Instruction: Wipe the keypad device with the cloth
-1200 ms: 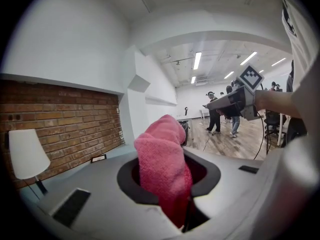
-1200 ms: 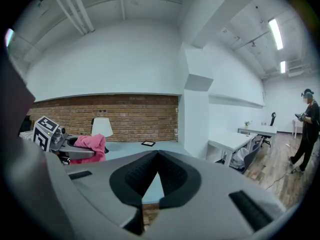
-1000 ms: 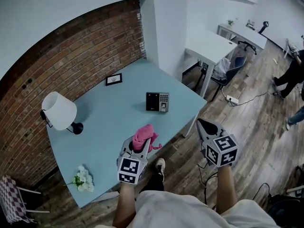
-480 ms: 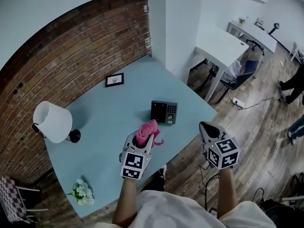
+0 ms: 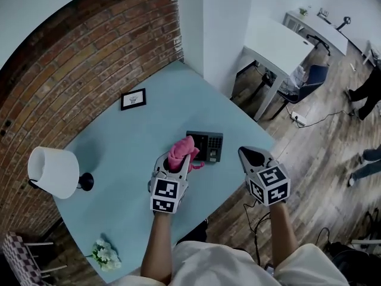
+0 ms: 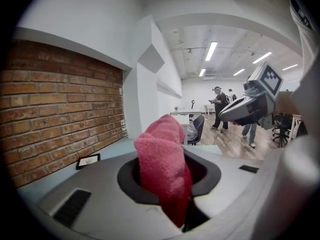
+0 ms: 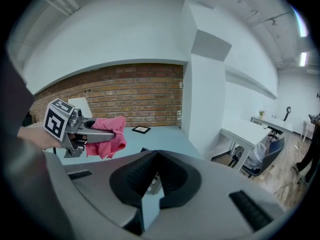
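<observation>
Since a second ago we have brought the left claw (image 5: 183, 159) forward; the pink cloth (image 5: 181, 149), then well apart from the keypad device (image 5: 209, 146), now overlaps its left edge at the middle of the head view. The left claw is clenched on the cloth, a bunched, nubby terry fold standing up between its jaws; the right claw (image 5: 251, 157), right of centre, is closed on nothing. The device is a flat dark rectangle with a grid of pale keys; it lies on the smooth pale-blue worktop (image 5: 131, 154).
</observation>
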Action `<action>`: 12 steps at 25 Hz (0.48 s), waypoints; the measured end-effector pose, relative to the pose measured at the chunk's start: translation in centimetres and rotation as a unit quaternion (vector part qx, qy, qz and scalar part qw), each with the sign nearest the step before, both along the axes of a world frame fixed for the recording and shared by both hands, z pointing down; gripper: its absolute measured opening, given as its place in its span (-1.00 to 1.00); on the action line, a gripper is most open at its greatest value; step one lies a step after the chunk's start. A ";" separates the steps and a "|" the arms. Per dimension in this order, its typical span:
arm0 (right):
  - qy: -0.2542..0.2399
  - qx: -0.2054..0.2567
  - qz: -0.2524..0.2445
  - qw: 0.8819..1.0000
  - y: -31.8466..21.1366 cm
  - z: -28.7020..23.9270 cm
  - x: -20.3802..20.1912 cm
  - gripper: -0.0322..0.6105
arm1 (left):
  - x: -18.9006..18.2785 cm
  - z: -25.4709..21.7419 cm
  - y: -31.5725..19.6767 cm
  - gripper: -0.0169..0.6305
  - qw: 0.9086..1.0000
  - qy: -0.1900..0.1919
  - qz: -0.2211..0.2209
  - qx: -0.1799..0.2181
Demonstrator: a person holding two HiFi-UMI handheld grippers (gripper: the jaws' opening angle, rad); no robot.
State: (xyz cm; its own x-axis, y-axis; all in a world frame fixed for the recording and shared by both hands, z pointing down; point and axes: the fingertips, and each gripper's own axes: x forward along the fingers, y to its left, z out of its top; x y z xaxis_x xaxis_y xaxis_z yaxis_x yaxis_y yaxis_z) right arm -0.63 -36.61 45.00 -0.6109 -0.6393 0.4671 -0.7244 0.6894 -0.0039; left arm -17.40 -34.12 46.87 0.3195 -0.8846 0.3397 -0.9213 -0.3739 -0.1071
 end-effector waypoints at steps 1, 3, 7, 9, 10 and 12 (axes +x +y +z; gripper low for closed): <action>0.004 -0.001 -0.004 1.000 -0.5 0.3 -0.4 -0.83 | -0.1 0.4 -0.7 -0.56 1.000 0.002 0.000 -0.003; 0.011 -0.003 -0.014 1.000 -1.5 0.9 -1.2 -0.83 | -0.3 1.1 -2.1 -0.56 1.000 0.008 -0.002 -0.011; 0.027 -0.011 -0.016 0.999 -4.0 2.6 -2.6 -0.83 | -0.8 2.9 -4.6 -0.56 0.999 0.017 -0.004 -0.029; 0.033 -0.016 -0.015 0.999 -5.1 3.8 -3.1 -0.83 | -1.0 4.1 -5.7 -0.56 0.999 0.019 -0.004 -0.038; 0.037 -0.019 -0.018 0.999 -5.6 4.5 -3.4 -0.83 | -1.1 4.7 -6.2 -0.56 0.999 0.020 -0.004 -0.043; 0.047 -0.028 -0.024 0.998 -6.4 6.0 -4.0 -0.83 | -1.3 5.9 -7.1 -0.56 0.999 0.021 -0.006 -0.050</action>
